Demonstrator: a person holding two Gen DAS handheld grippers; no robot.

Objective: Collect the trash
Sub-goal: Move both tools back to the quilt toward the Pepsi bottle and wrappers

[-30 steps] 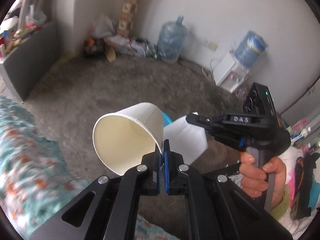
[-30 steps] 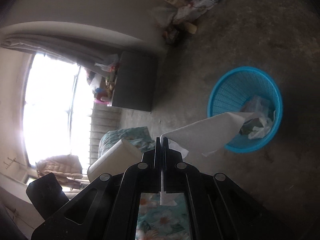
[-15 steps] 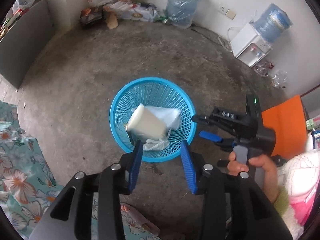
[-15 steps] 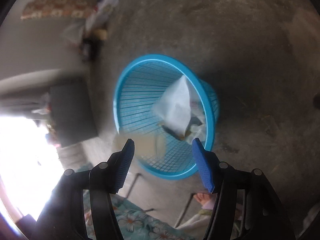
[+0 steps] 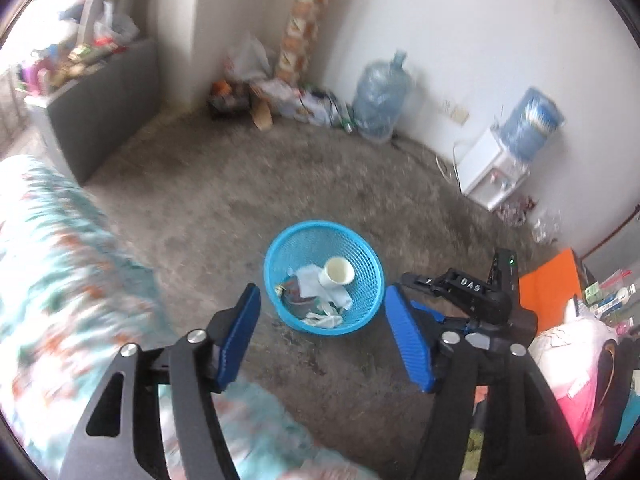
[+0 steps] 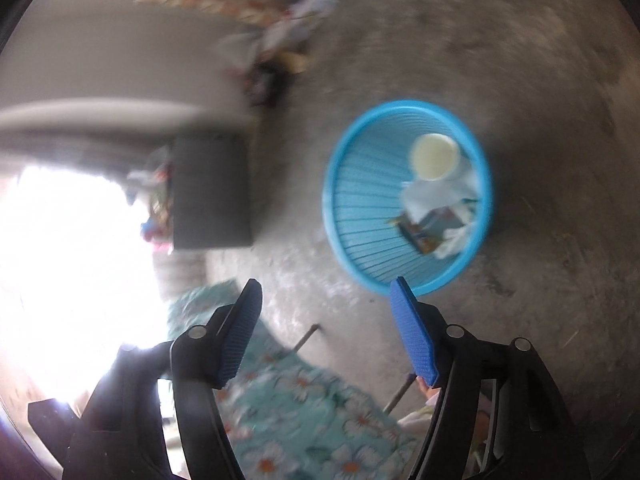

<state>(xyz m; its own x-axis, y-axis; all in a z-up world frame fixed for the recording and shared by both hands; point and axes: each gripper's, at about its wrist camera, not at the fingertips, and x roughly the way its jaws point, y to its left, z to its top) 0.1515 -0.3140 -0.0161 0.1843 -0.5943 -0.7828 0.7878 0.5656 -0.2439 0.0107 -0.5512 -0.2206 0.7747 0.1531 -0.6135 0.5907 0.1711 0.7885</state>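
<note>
A blue mesh basket (image 5: 280,252) stands on the concrete floor; it also shows in the right wrist view (image 6: 360,208). In it lie a white paper cup (image 5: 338,271), white tissue paper (image 5: 310,285) and a coloured wrapper (image 6: 430,228). The cup also shows in the right wrist view (image 6: 435,157). My left gripper (image 5: 322,334) is open and empty, above and nearer than the basket. My right gripper (image 6: 326,328) is open and empty, held above the basket's near side; it also shows in the left wrist view (image 5: 460,286), to the right of the basket.
A bed with a teal flowered cover (image 5: 60,280) lies at the left. A grey cabinet (image 5: 100,104) stands by the window. Bags and clutter (image 5: 280,92), a water jug (image 5: 378,96) and a white dispenser (image 5: 496,164) line the far wall. An orange box (image 5: 552,288) sits at the right.
Both grippers opened and let go: the cup and the tissue paper dropped into the basket. Both grippers have since drawn back and up from the basket.
</note>
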